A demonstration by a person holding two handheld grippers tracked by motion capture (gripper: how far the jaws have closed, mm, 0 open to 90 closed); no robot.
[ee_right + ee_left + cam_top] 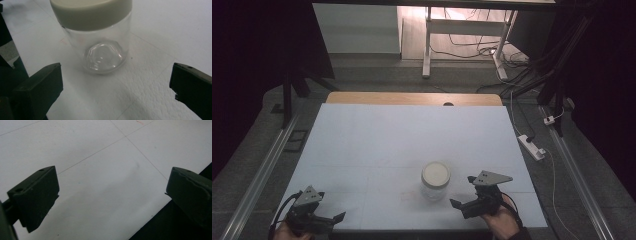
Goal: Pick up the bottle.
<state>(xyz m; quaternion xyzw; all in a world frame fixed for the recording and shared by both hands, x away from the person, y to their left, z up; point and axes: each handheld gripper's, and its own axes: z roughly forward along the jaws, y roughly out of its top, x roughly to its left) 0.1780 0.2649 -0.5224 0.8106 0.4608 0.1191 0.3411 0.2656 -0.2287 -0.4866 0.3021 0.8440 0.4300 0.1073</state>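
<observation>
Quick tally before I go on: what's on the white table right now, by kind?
Glass jar with cream lid: 1
Claws, left and right, both open: 2
Total: 3

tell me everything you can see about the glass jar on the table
The clear glass jar with a cream-white lid stands upright on the white sheet covering the table, toward its near edge, right of centre. Its body is round, transparent and looks empty; the thick base shows through the wall. The broad, smooth lid is on. Nothing touches it except the sheet: the right gripper sits open just beside it, fingers short of the glass.
</observation>
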